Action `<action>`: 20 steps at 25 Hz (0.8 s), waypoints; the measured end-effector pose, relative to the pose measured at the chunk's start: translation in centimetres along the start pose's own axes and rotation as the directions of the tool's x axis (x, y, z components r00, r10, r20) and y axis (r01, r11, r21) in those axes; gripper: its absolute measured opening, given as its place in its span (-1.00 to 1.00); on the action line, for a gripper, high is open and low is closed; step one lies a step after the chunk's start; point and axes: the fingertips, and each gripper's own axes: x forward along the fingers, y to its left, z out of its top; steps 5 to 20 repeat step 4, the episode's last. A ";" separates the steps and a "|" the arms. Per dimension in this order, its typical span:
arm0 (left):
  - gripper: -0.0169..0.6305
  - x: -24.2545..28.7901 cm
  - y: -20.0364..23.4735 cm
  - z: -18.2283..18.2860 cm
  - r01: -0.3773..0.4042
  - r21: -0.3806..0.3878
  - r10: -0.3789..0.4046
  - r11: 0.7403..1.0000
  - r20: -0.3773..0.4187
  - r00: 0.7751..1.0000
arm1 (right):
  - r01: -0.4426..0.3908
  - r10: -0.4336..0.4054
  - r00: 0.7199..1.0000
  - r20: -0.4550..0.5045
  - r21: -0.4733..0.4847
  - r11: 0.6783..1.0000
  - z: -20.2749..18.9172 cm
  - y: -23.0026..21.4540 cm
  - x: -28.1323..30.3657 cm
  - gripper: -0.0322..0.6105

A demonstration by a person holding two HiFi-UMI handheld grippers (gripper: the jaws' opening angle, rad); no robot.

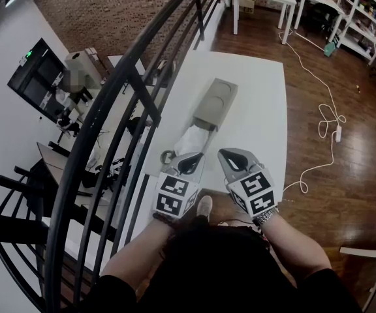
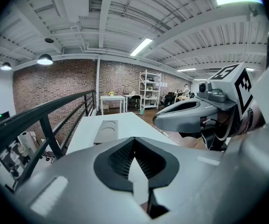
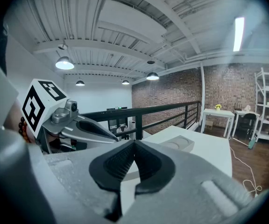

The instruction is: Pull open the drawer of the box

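Matt grey box [image 1: 214,103], smooth white table [image 1: 260,109], glossy dark wood floor [image 1: 358,168], black metal railing [image 1: 96,119], rough brick wall [image 1: 109,5]

No legible text, brand, number or label is found in any view. The left cube [image 1: 175,195] on the left tool [image 1: 198,156] and the right cube [image 1: 256,192] on the right tool [image 1: 224,154] carry only black-and-white square marker patterns, with no letters or digits. A green lit sign [image 1: 28,55] on a dark panel [image 1: 41,77] beyond the railing is too small to read.
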 end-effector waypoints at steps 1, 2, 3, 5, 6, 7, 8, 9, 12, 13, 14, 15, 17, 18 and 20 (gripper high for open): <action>-0.90 0.0 0.0 0.0 0.000 0.000 0.000 1.000 0.000 1.000 | -0.001 0.001 1.000 0.000 -0.001 1.000 0.0 0.1 0.0 -0.92; -0.90 -0.1 0.1 0.0 0.000 -0.001 0.000 1.000 0.001 1.000 | -0.001 0.001 1.000 0.000 -0.001 1.000 0.0 0.2 0.0 -0.92; -0.90 -0.2 0.1 0.0 -0.001 -0.002 0.001 1.000 0.001 1.000 | -0.001 0.001 1.000 -0.001 -0.002 1.000 0.0 0.2 0.0 -0.92; -0.90 -0.2 0.1 0.0 -0.002 -0.002 0.002 1.000 0.002 1.000 | -0.002 0.002 1.000 -0.001 -0.002 1.000 0.0 0.3 0.0 -0.92; -0.90 -0.2 0.1 0.0 -0.002 -0.002 0.002 1.000 0.002 1.000 | -0.002 0.002 1.000 -0.001 -0.002 1.000 0.0 0.3 0.0 -0.92; -0.90 -0.2 0.1 0.0 -0.002 -0.002 0.002 1.000 0.002 1.000 | -0.002 0.002 1.000 -0.001 -0.002 1.000 0.0 0.3 0.0 -0.92; -0.90 -0.2 0.1 0.0 -0.002 -0.002 0.002 1.000 0.002 1.000 | -0.002 0.002 1.000 -0.001 -0.002 1.000 0.0 0.3 0.0 -0.92; -0.90 -0.2 0.1 0.0 -0.002 -0.002 0.002 1.000 0.002 1.000 | -0.002 0.002 1.000 -0.001 -0.002 1.000 0.0 0.3 0.0 -0.92; -0.90 -0.2 0.1 0.0 -0.002 -0.002 0.002 1.000 0.002 1.000 | -0.002 0.002 1.000 -0.001 -0.002 1.000 0.0 0.3 0.0 -0.92; -0.90 -0.2 0.1 0.0 -0.002 -0.002 0.002 1.000 0.002 1.000 | -0.002 0.002 1.000 -0.001 -0.002 1.000 0.0 0.3 0.0 -0.92; -0.90 -0.2 0.1 0.0 -0.002 -0.002 0.002 1.000 0.002 1.000 | -0.002 0.002 1.000 -0.001 -0.002 1.000 0.0 0.3 0.0 -0.92; -0.90 -0.2 0.1 0.0 -0.002 -0.002 0.002 1.000 0.002 1.000 | -0.002 0.002 1.000 -0.001 -0.002 1.000 0.0 0.3 0.0 -0.92; -0.90 -0.2 0.1 0.0 -0.002 -0.002 0.002 1.000 0.002 1.000 | -0.002 0.002 1.000 -0.001 -0.002 1.000 0.0 0.3 0.0 -0.92; -0.90 -0.2 0.1 0.0 -0.002 -0.002 0.002 1.000 0.002 1.000 | -0.002 0.002 1.000 -0.001 -0.002 1.000 0.0 0.3 0.0 -0.92; -0.90 -0.2 0.1 0.0 -0.002 -0.002 0.002 1.000 0.002 1.000 | -0.002 0.002 1.000 -0.001 -0.002 1.000 0.0 0.3 0.0 -0.92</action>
